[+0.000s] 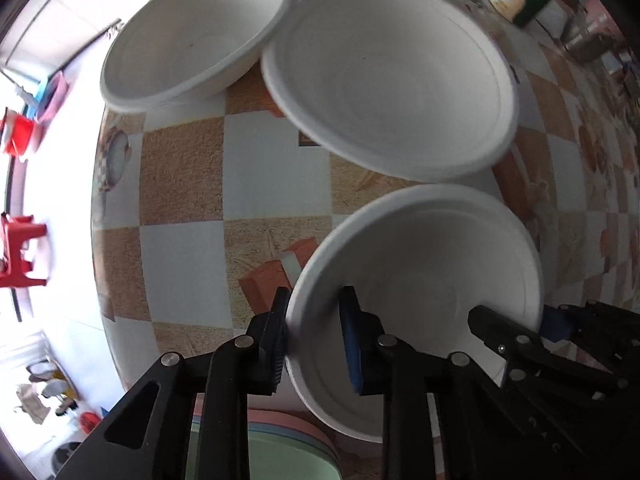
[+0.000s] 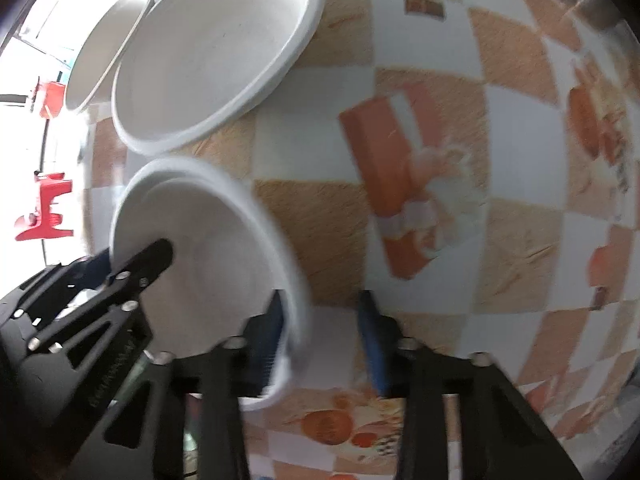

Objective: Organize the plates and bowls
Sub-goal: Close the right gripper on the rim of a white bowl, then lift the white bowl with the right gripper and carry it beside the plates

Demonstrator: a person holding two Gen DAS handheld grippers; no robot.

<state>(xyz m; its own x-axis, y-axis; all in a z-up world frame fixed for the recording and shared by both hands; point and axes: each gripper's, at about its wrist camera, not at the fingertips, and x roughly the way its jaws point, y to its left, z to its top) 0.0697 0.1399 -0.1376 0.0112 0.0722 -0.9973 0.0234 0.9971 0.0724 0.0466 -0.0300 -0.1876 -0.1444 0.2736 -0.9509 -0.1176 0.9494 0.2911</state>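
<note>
Holding the near bowl (image 1: 420,280) above the table (image 1: 180,248), our left gripper (image 1: 314,336) and right gripper (image 2: 320,336) both straddle its rim, not fully closed. We judge it light, thin and easily bent, so we take the rim gently.

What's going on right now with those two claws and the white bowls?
Left gripper straddles the near bowl rim, not clamped. Right gripper open at its opposite rim. Two more bowls beyond. Nothing blocking.

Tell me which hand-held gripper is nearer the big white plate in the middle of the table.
Left, marginally. The left hand-held gripper straddles the near bowl at its left rim, just below the big plate. The right hand-held gripper sits at that bowl's right rim, slightly farther off.
</note>
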